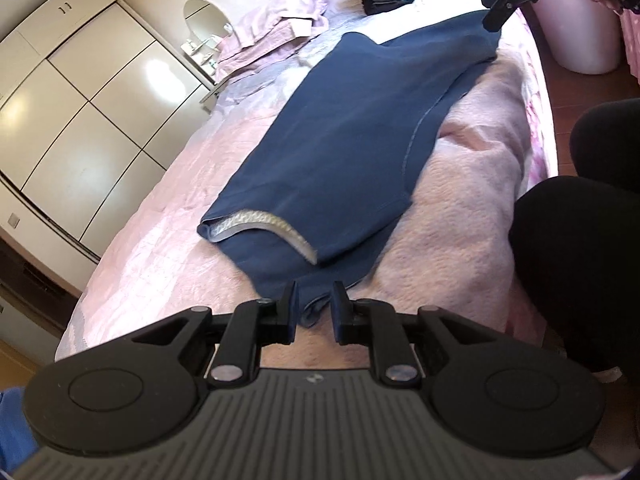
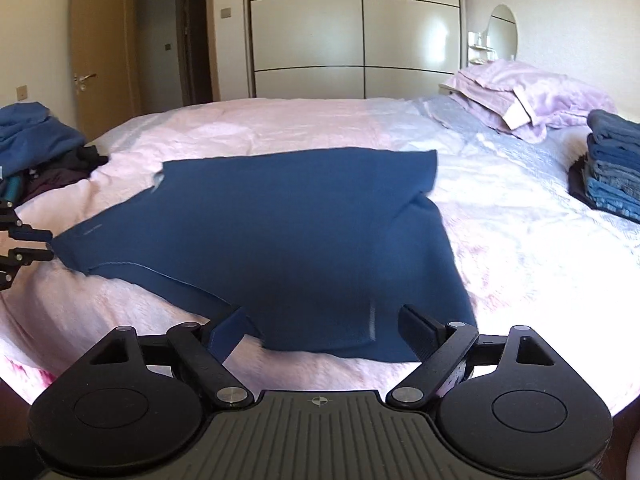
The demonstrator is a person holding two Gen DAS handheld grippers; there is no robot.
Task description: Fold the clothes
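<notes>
A dark blue shirt lies spread flat on the pink bedspread, its pale-lined neck opening turned toward my left gripper. The left gripper stands narrowly open with a corner of the shirt loose between its fingers, and no pad visibly presses on it. In the right wrist view the shirt fills the middle of the bed. My right gripper is wide open, and the shirt's near edge lies between its fingers untouched. The left gripper shows at the far left by the shirt's corner.
A stack of folded blue clothes sits at the right by pink pillows. A heap of unfolded clothes lies at the left. A white bin stands on the floor beside the bed. A person's dark-clad legs are close by. A wardrobe is behind.
</notes>
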